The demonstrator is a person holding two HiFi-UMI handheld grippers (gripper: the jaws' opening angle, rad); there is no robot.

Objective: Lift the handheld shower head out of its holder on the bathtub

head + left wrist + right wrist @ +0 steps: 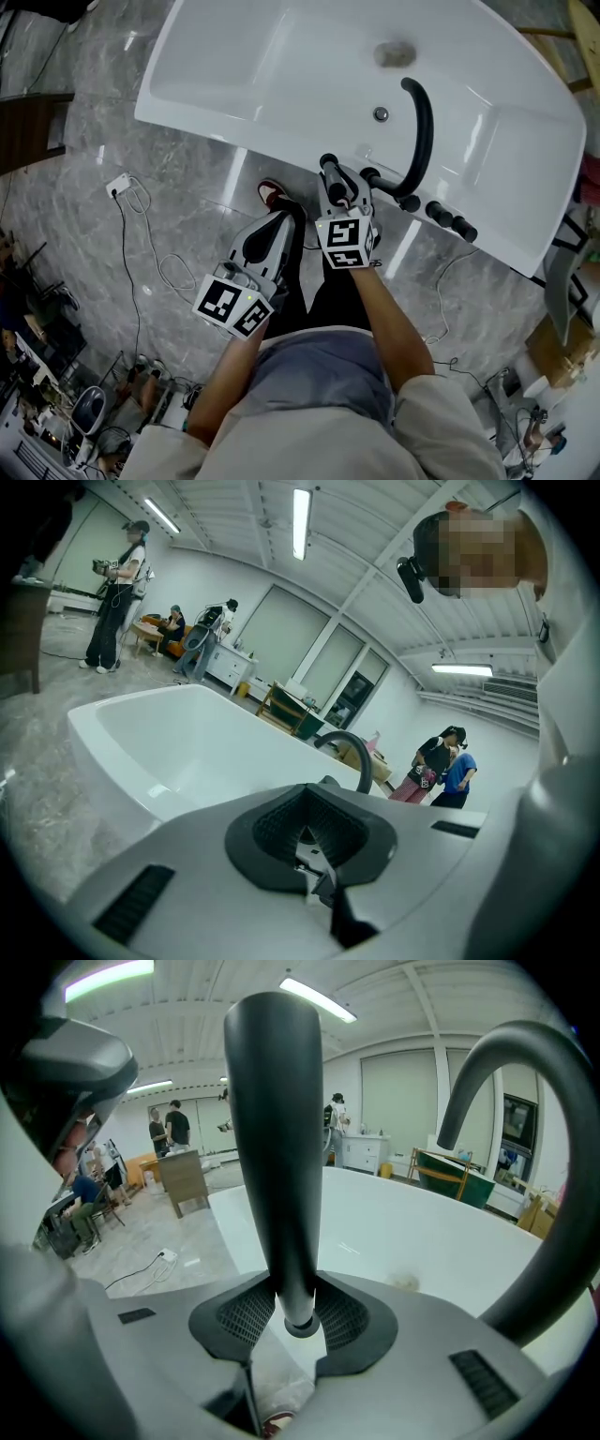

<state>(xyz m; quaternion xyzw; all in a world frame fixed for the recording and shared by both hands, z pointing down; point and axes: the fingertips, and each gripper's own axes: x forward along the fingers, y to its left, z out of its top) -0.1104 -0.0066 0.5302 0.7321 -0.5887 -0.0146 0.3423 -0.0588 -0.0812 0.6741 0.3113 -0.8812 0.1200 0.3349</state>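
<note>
Standing at the near rim of the white bathtub (187, 120), the person has both grippers out in front, the right one over the rim and the left one back by the legs.

The right gripper (336, 184) has its jaws pressed in on the black shower head (327, 167). Its own view shows this plainly: the ribbed pads (246, 1314) sit against either side of the handle, and the shower head (277, 1129) rises straight up and away from the camera, widening toward its far end. Its lower end shows just past the pads. I cannot tell whether that end is seated in its holder or clear of it.

Just to the right stands the curved black spout (425, 122), arching out over the basin, with a row of black knobs (450, 221) further along the same rim. The spout (525, 1147) looms large at the right of the right gripper view, near the shower head but apart from it.

The left gripper (277, 221) hangs over the marble floor (84, 141), just short of the tub, beside a red and white shoe (272, 194). Its jaws are drawn together with nothing between them, pointing at the tub's outer wall (112, 761).

A white plug block (118, 185) with a cable lies on the floor well to the left.
</note>
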